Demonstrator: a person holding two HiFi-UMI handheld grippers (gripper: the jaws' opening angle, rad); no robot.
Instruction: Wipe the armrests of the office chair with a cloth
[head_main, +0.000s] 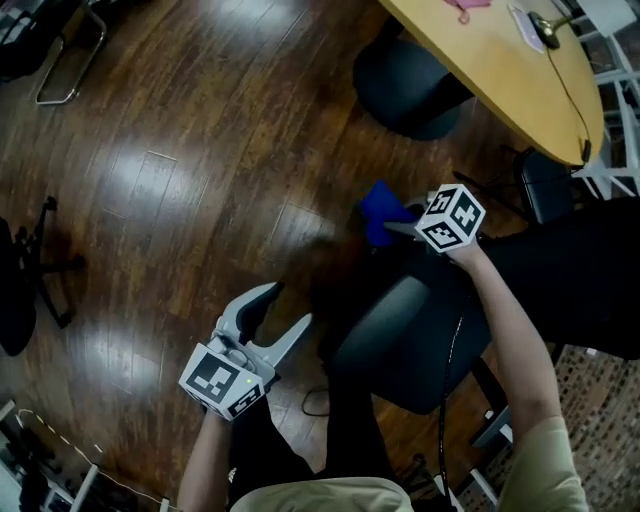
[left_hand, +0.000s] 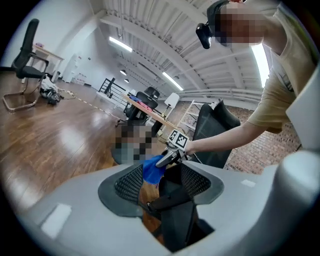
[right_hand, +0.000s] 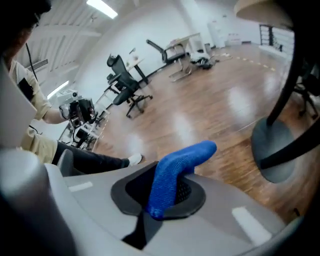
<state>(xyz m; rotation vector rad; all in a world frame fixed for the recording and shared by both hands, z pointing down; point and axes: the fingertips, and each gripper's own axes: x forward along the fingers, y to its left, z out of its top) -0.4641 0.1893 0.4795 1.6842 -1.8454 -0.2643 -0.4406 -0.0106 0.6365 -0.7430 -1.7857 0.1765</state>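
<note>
Just beyond chair (head_main: 400, 335) edge, cloth (head_main: 383, 208)

**Left gripper** (head_main: 288, 305): held just left of the chair (head_main: 410, 340), tips aimed up and toward it. Jaws stand wide apart and grip nothing; a dark part of the chair shows beyond the gap. Marker cube faces the head camera.

**Left forearm** (head_main: 205, 465): bare, rising from below the chair's left side.

**Right gripper** (head_main: 400, 228): at the chair's far edge, tips pointing left. Jaws are closed on a blue cloth (head_main: 383, 208), which sticks out past the tips.

**Right forearm** (head_main: 505, 330): bare, stretched over the chair's right side, with a short beige sleeve at the shoulder.
</note>
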